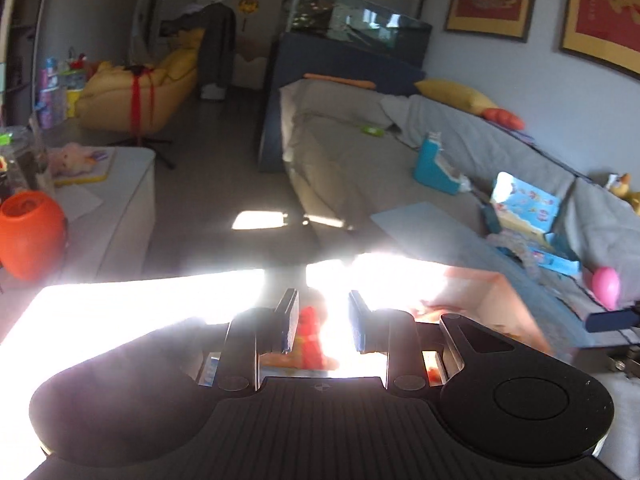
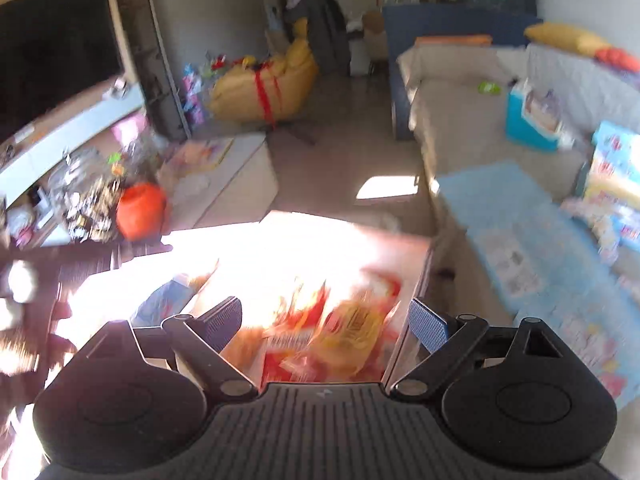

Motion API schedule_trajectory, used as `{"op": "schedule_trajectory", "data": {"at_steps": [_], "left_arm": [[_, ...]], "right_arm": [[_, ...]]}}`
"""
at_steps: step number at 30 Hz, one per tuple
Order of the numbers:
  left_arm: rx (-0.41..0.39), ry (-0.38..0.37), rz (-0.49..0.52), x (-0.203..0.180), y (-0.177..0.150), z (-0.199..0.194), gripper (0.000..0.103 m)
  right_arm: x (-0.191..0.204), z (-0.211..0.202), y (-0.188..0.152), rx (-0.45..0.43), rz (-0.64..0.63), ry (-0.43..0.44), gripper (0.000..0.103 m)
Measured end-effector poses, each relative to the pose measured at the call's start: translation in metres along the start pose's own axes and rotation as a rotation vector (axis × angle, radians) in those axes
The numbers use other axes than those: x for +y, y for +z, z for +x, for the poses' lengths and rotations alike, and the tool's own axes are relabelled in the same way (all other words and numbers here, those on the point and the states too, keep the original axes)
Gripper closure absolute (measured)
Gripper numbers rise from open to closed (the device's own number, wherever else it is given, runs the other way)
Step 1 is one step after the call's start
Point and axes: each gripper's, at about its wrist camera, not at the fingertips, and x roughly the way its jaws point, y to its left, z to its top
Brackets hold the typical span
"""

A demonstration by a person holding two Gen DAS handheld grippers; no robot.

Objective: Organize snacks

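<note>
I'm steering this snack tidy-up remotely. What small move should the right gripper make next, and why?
Probably draw the right gripper up and back: its fingers stand wide apart with nothing pinched, and the red and yellow snack bags lie below, seemingly already in the box.

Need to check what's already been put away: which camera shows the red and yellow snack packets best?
The right wrist view: the red and yellow snack packets lie piled in the box, below the open right gripper, though blurred. The left wrist view shows only a red scrap in the glare.
</note>
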Motion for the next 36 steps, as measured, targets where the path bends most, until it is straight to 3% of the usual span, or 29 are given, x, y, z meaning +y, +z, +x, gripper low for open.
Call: {"op": "schedule_trajectory", "data": {"at_steps": [3,5,9,11,14,17,22,24,26,30,36], "left_arm": [[0.077,0.005,0.008,0.014,0.011,0.048,0.073],[0.117,0.062,0.031,0.018,0.015,0.079,0.073],[0.233,0.105,0.117,0.021,0.004,0.123,0.073],[0.230,0.079,0.152,0.022,-0.002,0.114,0.074],[0.278,-0.019,0.162,0.025,-0.018,0.087,0.076],[0.295,-0.054,0.160,0.026,-0.042,0.048,0.076],[0.338,-0.146,0.050,0.031,-0.077,-0.013,0.076],[0.318,-0.165,-0.019,0.040,-0.085,-0.041,0.075],[0.244,-0.123,-0.068,0.051,-0.088,-0.074,0.075],[0.102,0.089,-0.173,0.081,-0.095,-0.134,0.075],[-0.015,0.305,-0.362,0.123,-0.126,-0.183,0.075]], "right_arm": [[0.016,0.014,-0.001,0.031,-0.048,-0.022,0.012],[0.025,0.019,0.000,0.045,-0.056,-0.008,0.012],[0.037,0.027,-0.006,0.071,-0.077,0.023,0.012],[0.042,0.028,-0.013,0.089,-0.090,0.023,0.012],[0.049,0.027,-0.024,0.108,-0.115,0.047,0.012],[0.067,0.024,-0.039,0.111,-0.162,0.097,0.012],[0.114,0.023,-0.058,0.129,-0.279,0.191,0.012],[0.131,0.024,-0.066,0.135,-0.318,0.210,0.012],[0.144,0.024,-0.072,0.133,-0.343,0.224,0.012],[0.165,0.032,-0.076,0.140,-0.326,0.259,0.012],[0.209,0.067,-0.055,0.142,-0.226,0.320,0.012]]}}
